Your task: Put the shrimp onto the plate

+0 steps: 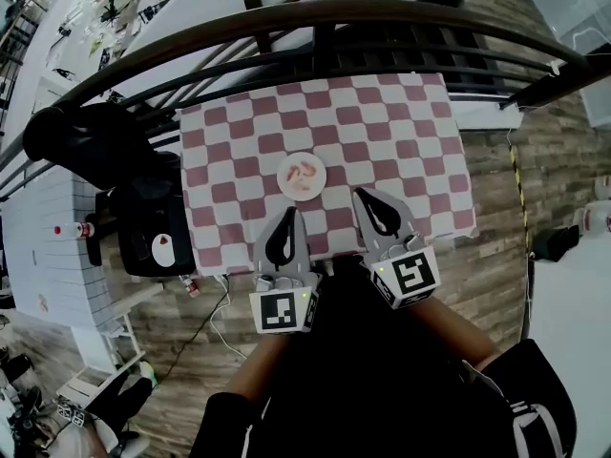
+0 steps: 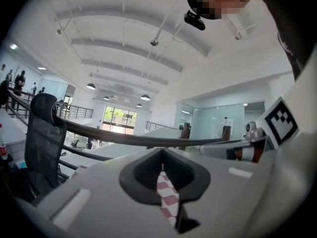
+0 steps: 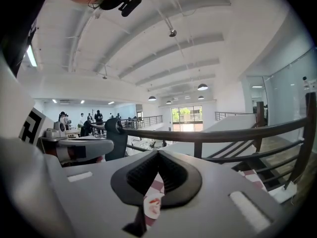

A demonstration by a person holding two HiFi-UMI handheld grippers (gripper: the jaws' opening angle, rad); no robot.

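Note:
A small white plate rests near the front middle of a table covered with a red-and-white checked cloth. Pink-red shrimp lie on the plate. Both grippers hover at the table's near edge, just short of the plate. My left gripper is below and left of it, shut and empty. My right gripper is to its lower right, also shut with nothing in it. Through the slit under the right gripper's closed jaws I see the plate with shrimp. The left gripper view shows only checked cloth.
A dark curved railing runs behind the table. A black chair with a bag stands by the table's left side, next to a white counter holding a small bottle. Wooden floor surrounds the table.

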